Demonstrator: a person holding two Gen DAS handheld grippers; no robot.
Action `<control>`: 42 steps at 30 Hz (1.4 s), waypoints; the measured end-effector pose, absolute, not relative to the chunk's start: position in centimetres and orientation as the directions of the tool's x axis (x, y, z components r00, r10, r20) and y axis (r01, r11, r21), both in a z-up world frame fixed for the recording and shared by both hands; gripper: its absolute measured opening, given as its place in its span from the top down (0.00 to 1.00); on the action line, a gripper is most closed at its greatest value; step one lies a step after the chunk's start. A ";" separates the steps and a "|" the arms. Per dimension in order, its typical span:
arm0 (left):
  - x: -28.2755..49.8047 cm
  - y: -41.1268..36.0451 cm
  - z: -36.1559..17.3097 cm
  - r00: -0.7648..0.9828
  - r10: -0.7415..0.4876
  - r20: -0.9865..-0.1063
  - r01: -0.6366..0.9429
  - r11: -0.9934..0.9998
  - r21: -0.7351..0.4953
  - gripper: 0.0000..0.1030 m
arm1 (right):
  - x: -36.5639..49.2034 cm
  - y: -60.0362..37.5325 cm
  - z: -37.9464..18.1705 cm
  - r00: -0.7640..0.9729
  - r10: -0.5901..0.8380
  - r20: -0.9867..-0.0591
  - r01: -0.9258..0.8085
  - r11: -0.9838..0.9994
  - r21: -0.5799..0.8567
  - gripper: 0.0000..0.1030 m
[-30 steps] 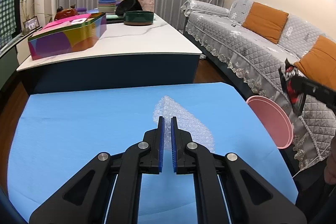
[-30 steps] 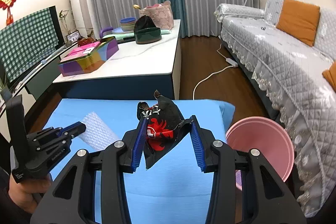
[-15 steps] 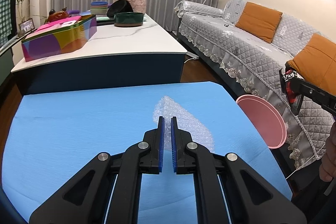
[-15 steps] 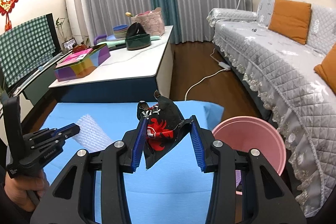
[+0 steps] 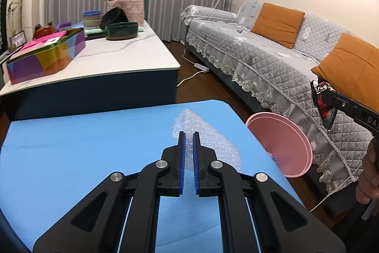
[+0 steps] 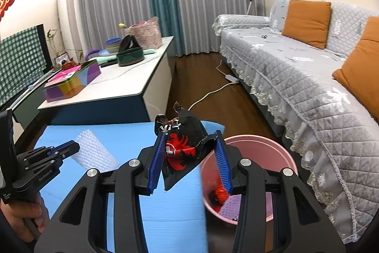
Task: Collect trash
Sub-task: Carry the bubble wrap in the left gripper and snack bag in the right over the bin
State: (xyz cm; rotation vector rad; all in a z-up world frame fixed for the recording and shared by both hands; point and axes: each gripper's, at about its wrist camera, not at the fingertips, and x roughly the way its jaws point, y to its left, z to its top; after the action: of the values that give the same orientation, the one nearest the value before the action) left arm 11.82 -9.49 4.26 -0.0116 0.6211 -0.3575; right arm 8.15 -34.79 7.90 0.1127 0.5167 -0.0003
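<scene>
Two pieces of trash are in hand at once. Nearest in the right wrist view, the right gripper (image 6: 190, 158) holds a crumpled black and red wrapper (image 6: 183, 146) between its blue pads, its jaws part-way apart around the bulk of it. The wrapper hangs above the right edge of the blue table (image 6: 170, 217), just short of the pink bin (image 6: 258, 158) that stands on the floor beside that edge.

In the left wrist view, the left gripper (image 5: 187, 153) is pinched almost shut on a sheet of bubble wrap (image 5: 208, 144), which sticks out ahead of and to the right of the fingers. It is held over the table's right half, toward the far right corner, and whether its free end rests on the surface I cannot tell. From the right wrist view the same sheet shows at the left gripper's tip, with a hand gripping the handle below.

Inside the bin, something red (image 6: 220, 196) and a purple textured piece (image 6: 231, 205) already lie at the bottom, so some collecting looks done. The table shows no other loose scraps in either view, so what remains seems to be these two pieces: the wrapper, which is closest to the bin's mouth, and then the bubble wrap, which has most of the table's right side to cross.

Farther off stand a white-topped counter (image 5: 123, 56) with a coloured box (image 5: 47, 56) and bowls, and a grey sofa (image 5: 272, 58) along the right wall.
</scene>
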 end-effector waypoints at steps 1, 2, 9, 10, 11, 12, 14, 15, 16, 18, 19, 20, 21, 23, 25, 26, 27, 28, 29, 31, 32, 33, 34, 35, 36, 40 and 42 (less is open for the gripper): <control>11.8 -9.8 4.2 0.753 -0.334 -0.567 0.328 0.937 -0.117 0.94 | 8.1 -35.2 7.9 0.870 0.022 -0.493 0.037 0.993 0.110 0.60; 11.9 -10.1 4.2 0.751 -0.338 -0.568 0.333 0.936 -0.117 0.94 | 8.0 -35.6 7.8 0.870 0.016 -0.493 0.045 0.993 0.112 0.60; 12.3 -11.8 3.9 0.739 -0.362 -0.568 0.365 0.924 -0.113 0.94 | 7.7 -38.0 7.6 0.869 -0.026 -0.494 0.098 0.988 0.119 0.60; 12.3 -12.1 3.9 0.737 -0.365 -0.568 0.370 0.922 -0.113 0.94 | 7.7 -38.2 7.6 0.869 -0.030 -0.494 0.103 0.987 0.121 0.60; 12.4 -12.4 3.9 0.735 -0.370 -0.568 0.376 0.920 -0.112 0.94 | 7.6 -38.5 7.6 0.869 -0.035 -0.494 0.109 0.986 0.122 0.60; 12.4 -12.7 3.9 0.734 -0.372 -0.568 0.380 0.918 -0.111 0.94 | 7.6 -38.7 7.5 0.869 -0.040 -0.493 0.115 0.986 0.123 0.60; 12.5 -13.2 3.8 0.730 -0.378 -0.569 0.388 0.915 -0.110 0.94 | 7.6 -39.2 7.5 0.869 -0.052 -0.492 0.127 0.984 0.122 0.60; 12.6 -13.4 3.8 0.729 -0.381 -0.568 0.391 0.914 -0.109 0.94 | 7.6 -39.4 7.4 0.869 -0.057 -0.491 0.132 0.984 0.120 0.60; 12.6 -13.7 3.8 0.729 -0.383 -0.568 0.395 0.912 -0.109 0.94 | 7.6 -39.7 7.3 0.868 -0.066 -0.493 0.140 0.983 0.115 0.60; 12.8 -13.9 3.8 0.728 -0.387 -0.566 0.398 0.911 -0.111 0.94 | 7.5 -40.1 7.1 0.866 -0.077 -0.494 0.151 0.982 0.112 0.60; 12.8 -14.0 3.8 0.728 -0.389 -0.565 0.399 0.910 -0.113 0.94 | 7.6 -40.3 7.1 0.865 -0.079 -0.495 0.155 0.981 0.114 0.60; 12.8 -14.2 3.8 0.727 -0.390 -0.565 0.400 0.910 -0.114 0.94 | 7.5 -40.6 7.0 0.865 -0.082 -0.495 0.159 0.980 0.116 0.60; 12.9 -14.3 3.8 0.726 -0.392 -0.566 0.402 0.909 -0.115 0.94 | 7.5 -40.8 7.0 0.865 -0.086 -0.495 0.165 0.979 0.117 0.60; 13.0 -14.6 3.8 0.723 -0.396 -0.566 0.407 0.906 -0.114 0.94 | 7.5 -41.3 7.0 0.864 -0.096 -0.495 0.176 0.977 0.118 0.60; 13.0 -15.0 3.8 0.722 -0.398 -0.566 0.411 0.905 -0.112 0.94 | 7.5 -41.9 6.9 0.862 -0.102 -0.496 0.186 0.975 0.124 0.60; 13.0 -15.2 3.8 0.721 -0.399 -0.567 0.413 0.904 -0.111 0.94 | 7.5 -42.2 6.8 0.861 -0.104 -0.498 0.193 0.973 0.129 0.60; 13.1 -15.4 3.8 0.720 -0.399 -0.568 0.415 0.903 -0.109 0.94 | 7.6 -42.4 6.8 0.859 -0.108 -0.500 0.199 0.971 0.133 0.60; 13.1 -15.5 3.8 0.719 -0.399 -0.569 0.416 0.903 -0.108 0.94 | 7.6 -42.6 6.7 0.858 -0.111 -0.501 0.205 0.969 0.135 0.60; 13.1 -15.6 3.7 0.718 -0.399 -0.570 0.417 0.903 -0.107 0.94 | 7.7 -42.9 6.7 0.857 -0.114 -0.502 0.209 0.968 0.137 0.59; 13.2 -16.0 3.7 0.715 -0.403 -0.571 0.420 0.901 -0.109 0.94 | 7.8 -43.3 6.7 0.857 -0.122 -0.501 0.220 0.965 0.141 0.59; 13.2 -16.1 3.7 0.714 -0.404 -0.572 0.422 0.900 -0.109 0.94 | 7.8 -43.5 6.7 0.856 -0.125 -0.501 0.224 0.964 0.143 0.60; 13.2 -16.3 3.7 0.713 -0.405 -0.572 0.425 0.899 -0.107 0.94 | 7.9 -43.8 6.7 0.855 -0.130 -0.501 0.231 0.962 0.146 0.60; 13.2 -16.6 3.8 0.712 -0.407 -0.572 0.429 0.897 -0.104 0.94 | 7.9 -44.0 6.6 0.854 -0.133 -0.502 0.236 0.960 0.148 0.60; 13.3 -16.8 3.8 0.712 -0.408 -0.572 0.432 0.896 -0.102 0.94 | 8.0 -44.4 6.6 0.853 -0.137 -0.504 0.243 0.958 0.150 0.59; 13.3 -17.1 3.8 0.711 -0.410 -0.572 0.435 0.895 -0.101 0.94 | 8.1 -44.7 6.5 0.850 -0.141 -0.508 0.251 0.955 0.155 0.59; 13.6 -18.0 3.8 0.704 -0.418 -0.574 0.449 0.888 -0.096 0.94 | 8.4 -45.5 6.1 0.843 -0.146 -0.517 0.269 0.948 0.169 0.59; 13.8 -18.5 3.8 0.701 -0.420 -0.576 0.455 0.886 -0.093 0.94 | 8.6 -45.9 6.0 0.842 -0.147 -0.518 0.273 0.946 0.176 0.59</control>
State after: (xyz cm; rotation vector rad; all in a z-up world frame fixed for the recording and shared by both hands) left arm 13.76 -18.47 3.76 0.0579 0.6269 -0.4872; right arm 8.58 -45.86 6.04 0.2491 0.5246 -0.2243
